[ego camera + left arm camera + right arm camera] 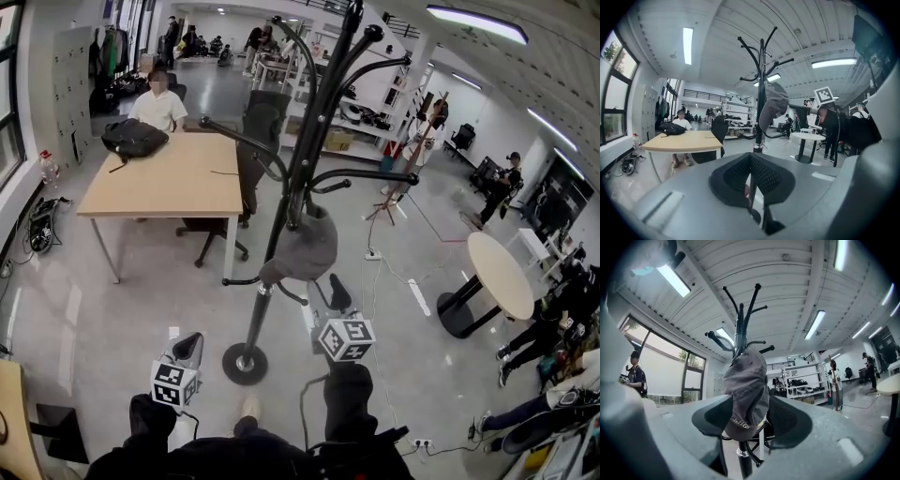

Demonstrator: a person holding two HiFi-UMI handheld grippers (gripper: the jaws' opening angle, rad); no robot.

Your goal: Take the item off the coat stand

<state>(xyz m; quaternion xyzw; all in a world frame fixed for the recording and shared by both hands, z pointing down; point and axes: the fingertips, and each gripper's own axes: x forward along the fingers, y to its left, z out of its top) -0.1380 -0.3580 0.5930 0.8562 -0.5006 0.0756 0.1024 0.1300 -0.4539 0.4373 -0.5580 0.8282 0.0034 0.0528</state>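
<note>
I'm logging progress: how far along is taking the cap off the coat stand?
Nothing is done yet: the grey cap hangs on the coat stand. In hand: the right hand-held gripper is open with the cap between its jaws, not gripped. Still to do: close on it and lift it off.

Glossy grey floor (94, 309), wooden table (169, 183), round table (500, 274), ceiling strip lights (476, 23)

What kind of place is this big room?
Probably a large open workshop or lab-style office: it has a wooden desk, storage shelves loaded with gear, and a round table.
</note>
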